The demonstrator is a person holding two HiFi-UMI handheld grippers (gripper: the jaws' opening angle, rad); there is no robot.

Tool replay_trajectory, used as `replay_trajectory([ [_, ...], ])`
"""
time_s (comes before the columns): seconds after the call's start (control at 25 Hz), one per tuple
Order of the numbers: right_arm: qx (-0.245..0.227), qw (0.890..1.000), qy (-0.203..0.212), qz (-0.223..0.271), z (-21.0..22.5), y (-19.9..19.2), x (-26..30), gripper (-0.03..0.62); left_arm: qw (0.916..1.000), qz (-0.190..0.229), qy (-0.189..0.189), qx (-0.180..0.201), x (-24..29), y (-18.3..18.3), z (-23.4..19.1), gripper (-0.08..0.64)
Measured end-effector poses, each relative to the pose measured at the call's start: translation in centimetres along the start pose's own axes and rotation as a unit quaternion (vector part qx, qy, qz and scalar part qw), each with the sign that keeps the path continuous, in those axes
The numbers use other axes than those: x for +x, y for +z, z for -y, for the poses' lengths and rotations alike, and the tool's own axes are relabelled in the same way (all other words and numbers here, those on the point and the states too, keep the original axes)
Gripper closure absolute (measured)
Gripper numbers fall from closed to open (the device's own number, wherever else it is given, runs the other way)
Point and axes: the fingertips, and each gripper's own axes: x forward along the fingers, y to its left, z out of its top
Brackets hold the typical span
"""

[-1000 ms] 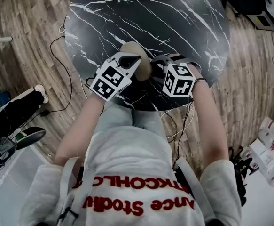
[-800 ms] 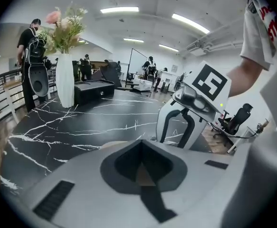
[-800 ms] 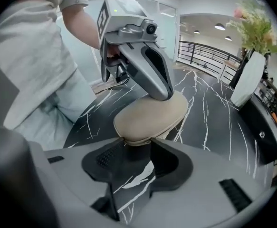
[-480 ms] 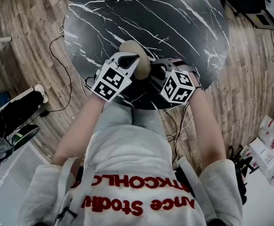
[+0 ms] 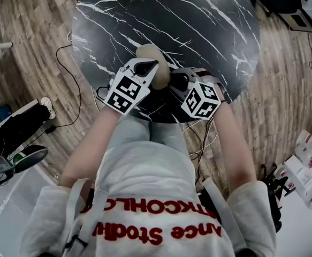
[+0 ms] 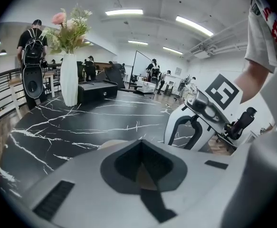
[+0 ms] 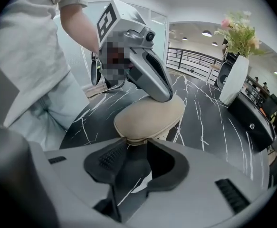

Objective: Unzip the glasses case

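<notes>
A beige glasses case (image 5: 152,58) lies near the front edge of the black marble table (image 5: 198,20). My left gripper (image 5: 151,68) is shut on the case's top from the left. In the right gripper view its grey finger (image 7: 156,82) presses on the case (image 7: 150,115). In the left gripper view a beige sliver of the case (image 6: 109,144) shows past the left gripper (image 6: 140,145). My right gripper (image 7: 138,144) sits at the case's near end with its jaws closing. Bare table shows through the gap between them, and whether the zip pull lies there is hidden. The head view shows the right gripper (image 5: 174,82) beside the case.
A white vase with flowers (image 6: 69,80) and a black box (image 6: 96,90) stand at the table's far side. Cables (image 5: 70,58) trail over the wooden floor left of the table. The person's legs (image 5: 145,138) are close against the front edge.
The right gripper has tilted and rolled a little at the case's end, its marker cube shifting slightly left. The left gripper and the case have stayed put.
</notes>
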Motion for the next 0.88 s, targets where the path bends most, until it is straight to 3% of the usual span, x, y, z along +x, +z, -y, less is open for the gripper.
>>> replay_trajectory([
  [0.2, 0.028, 0.999, -0.022, 0.014, -0.4, 0.1, 0.0, 0.464, 1.0000, 0.005, 0.005, -0.001, 0.0, -0.1, 0.1, 0.554],
  [0.28, 0.034, 0.998, -0.043, 0.021, -0.4, 0.1, 0.0, 0.551, 1.0000, 0.005, 0.007, -0.001, 0.0, -0.1, 0.1, 0.554],
  [0.56, 0.071, 0.994, -0.080, 0.035, -0.4, -0.1, 0.0, 0.543, 1.0000, 0.007, 0.006, -0.001, 0.1, -0.1, 0.2, 0.554],
  [0.76, 0.066, 0.995, -0.068, 0.016, -0.4, -0.1, -0.1, 0.559, 1.0000, 0.004, 0.007, 0.002, 0.1, -0.1, 0.2, 0.554],
  [0.88, 0.041, 0.999, -0.026, -0.002, -2.7, -0.4, 0.6, 0.569, 0.9999, 0.005, 0.010, 0.005, 0.2, -0.1, 0.2, 0.554],
])
